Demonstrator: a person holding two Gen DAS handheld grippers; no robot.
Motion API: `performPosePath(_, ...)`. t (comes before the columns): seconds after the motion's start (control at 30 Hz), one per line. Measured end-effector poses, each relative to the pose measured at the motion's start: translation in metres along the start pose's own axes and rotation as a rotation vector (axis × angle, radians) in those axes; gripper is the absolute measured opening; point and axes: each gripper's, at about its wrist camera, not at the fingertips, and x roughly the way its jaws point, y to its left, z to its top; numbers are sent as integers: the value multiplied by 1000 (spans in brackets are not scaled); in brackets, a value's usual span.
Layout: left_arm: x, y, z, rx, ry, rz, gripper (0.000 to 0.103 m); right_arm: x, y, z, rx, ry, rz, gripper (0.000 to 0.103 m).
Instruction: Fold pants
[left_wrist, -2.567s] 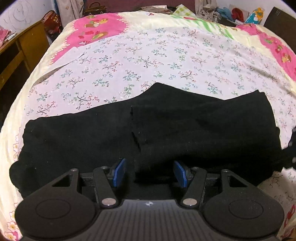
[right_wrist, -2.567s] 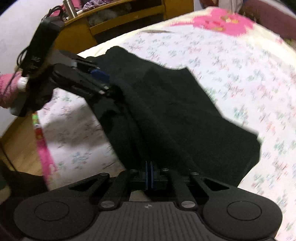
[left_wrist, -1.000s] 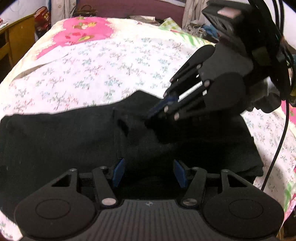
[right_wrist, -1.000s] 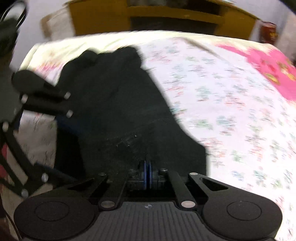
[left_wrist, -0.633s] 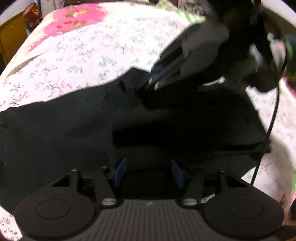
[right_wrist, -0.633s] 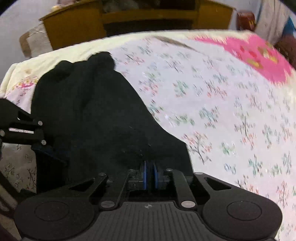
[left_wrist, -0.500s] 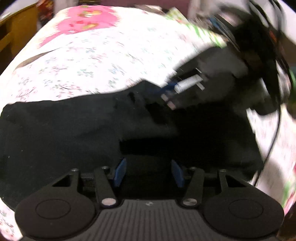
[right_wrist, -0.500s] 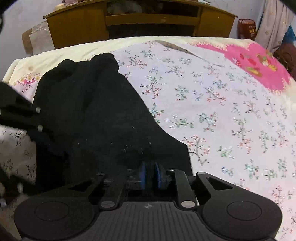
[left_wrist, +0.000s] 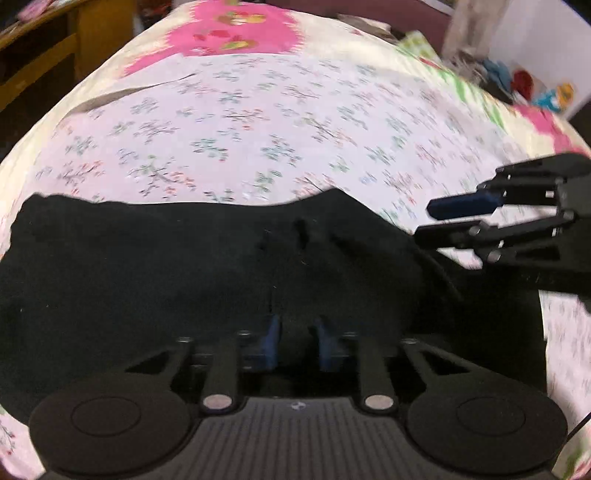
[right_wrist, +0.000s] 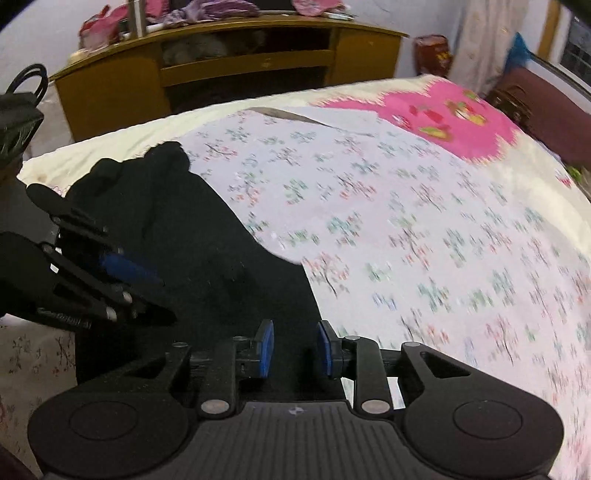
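Note:
The black pants (left_wrist: 184, 266) lie folded in a long band across the near part of the floral bed sheet (left_wrist: 240, 122); in the right wrist view the pants (right_wrist: 192, 236) stretch away to the left. My left gripper (left_wrist: 297, 343) has its blue pads partly closed with black cloth between them. My right gripper (right_wrist: 291, 349) is open over the pants' near edge and holds nothing. It also shows at the right of the left wrist view (left_wrist: 461, 218), above the pants' right end. The left gripper (right_wrist: 122, 288) shows at the left in the right wrist view.
A wooden cabinet (right_wrist: 229, 70) with clutter on top stands beyond the bed's far edge. A dark headboard and piled items (left_wrist: 517, 81) lie at the back right. A wooden desk (left_wrist: 40, 55) stands to the left of the bed.
My right gripper has opened, let go of the pants' end after carrying it over, and drawn back to the right. My left gripper's pads have closed in on the cloth.

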Motion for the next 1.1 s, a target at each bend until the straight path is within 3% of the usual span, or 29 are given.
performPosePath(0.1, -6, -7, -9, 63, 47, 0, 23, -15, -9, -20, 78, 17, -38, 12)
performPosePath(0.27, -4, 9, -23, 33, 139, 24, 25, -50, -28, -62, 298, 45, -109, 18)
performPosePath(0.37, -3, 9, -18, 29, 134, 26, 30, -66, -32, -86, 410, 64, -122, 26)
performPosePath(0.47, -9, 11, -3, 32, 62, 40, 37, -79, -35, -110, 562, 57, -117, 28)
performPosePath(0.5, -10, 11, 1, 35, 44, 54, 44, -82, -36, -117, 606, 51, -115, 30)
performPosePath(0.57, -12, 11, 9, 39, 21, 79, 45, -82, -39, -132, 713, 44, -87, 33)
performPosePath(0.73, -8, -12, 13, 121, 6, 35, 54, -66, -49, -158, 900, 11, -35, 37)
performPosePath(0.83, 7, -22, 7, 175, 45, 53, 54, -66, -46, -162, 960, 1, -5, 40)
performPosePath(0.97, 19, -25, -2, 203, 101, 79, 54, -68, -30, -151, 901, -19, 23, 40)
performPosePath(1.1, 22, -31, -3, 256, 115, 93, 56, -70, -26, -150, 873, -29, -20, 41)
